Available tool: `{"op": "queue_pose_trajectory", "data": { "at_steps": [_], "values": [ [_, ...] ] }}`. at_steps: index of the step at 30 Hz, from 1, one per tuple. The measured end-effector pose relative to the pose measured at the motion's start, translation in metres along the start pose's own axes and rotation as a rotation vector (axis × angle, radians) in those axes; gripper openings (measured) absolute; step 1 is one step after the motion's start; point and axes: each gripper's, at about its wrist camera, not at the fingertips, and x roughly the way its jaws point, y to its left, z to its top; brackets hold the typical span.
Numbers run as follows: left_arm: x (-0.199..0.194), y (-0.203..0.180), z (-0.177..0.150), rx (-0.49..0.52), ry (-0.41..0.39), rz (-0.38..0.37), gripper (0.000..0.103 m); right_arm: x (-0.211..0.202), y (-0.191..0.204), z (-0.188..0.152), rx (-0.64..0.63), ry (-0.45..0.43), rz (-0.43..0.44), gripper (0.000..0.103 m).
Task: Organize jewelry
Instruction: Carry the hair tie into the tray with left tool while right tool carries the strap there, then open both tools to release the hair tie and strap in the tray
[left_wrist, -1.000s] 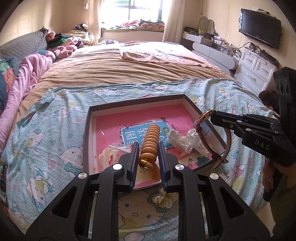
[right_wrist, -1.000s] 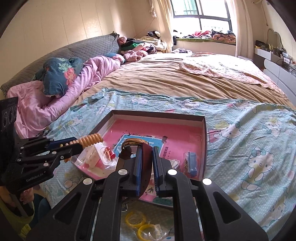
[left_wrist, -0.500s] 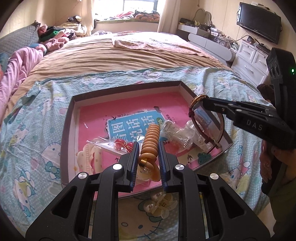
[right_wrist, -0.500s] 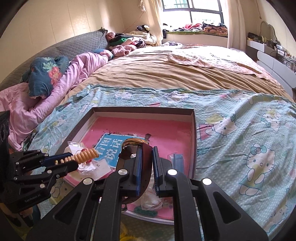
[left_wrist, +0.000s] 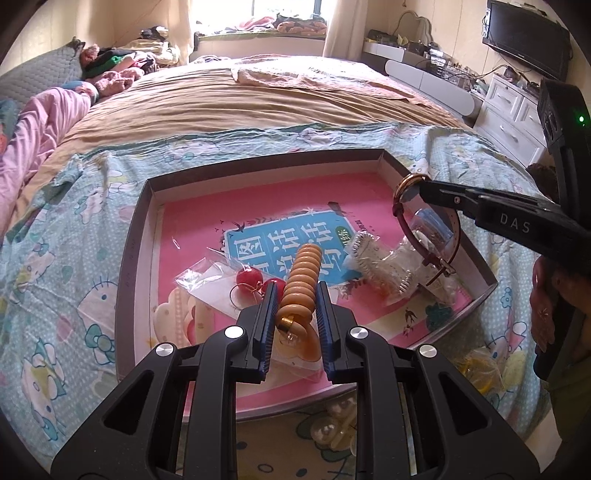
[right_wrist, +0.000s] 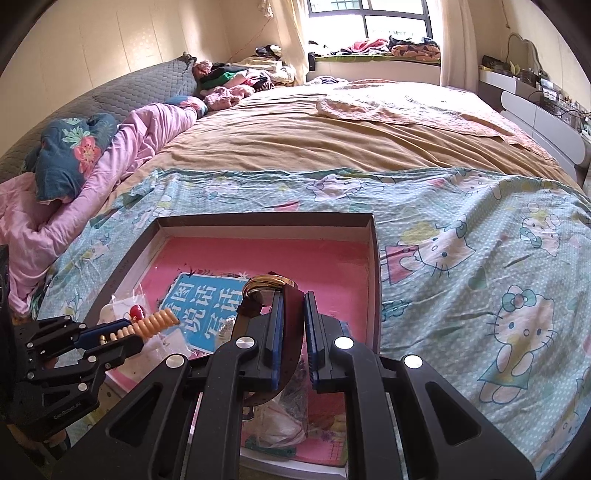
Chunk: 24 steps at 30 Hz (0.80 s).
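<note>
The left gripper has its fingers clenched on an orange beaded bracelet, held over the near part of the shallow box on the bed. The right gripper grips a dark red watch by its strap, above the box's right side. Bagged trinkets lie on the box's pink floor.

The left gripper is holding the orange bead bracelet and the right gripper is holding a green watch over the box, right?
Not quite. The watch in the right gripper has a dark red strap, not green; the left wrist view shows it. The left gripper does hold the orange bead bracelet over the box.
</note>
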Motion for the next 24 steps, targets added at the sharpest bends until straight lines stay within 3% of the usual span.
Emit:
{"op": "queue_pose_trajectory", "data": {
  "at_steps": [17, 24],
  "values": [
    [0.002, 0.010, 0.000, -0.028, 0.010, 0.015, 0.014, 0.008, 0.006, -0.013, 0.016, 0.038, 0.005, 0.015],
    [-0.004, 0.010, 0.000, -0.031, 0.004, 0.015, 0.014, -0.018, 0.012, -0.018, 0.007, -0.003, 0.006, 0.045]
  ]
}}
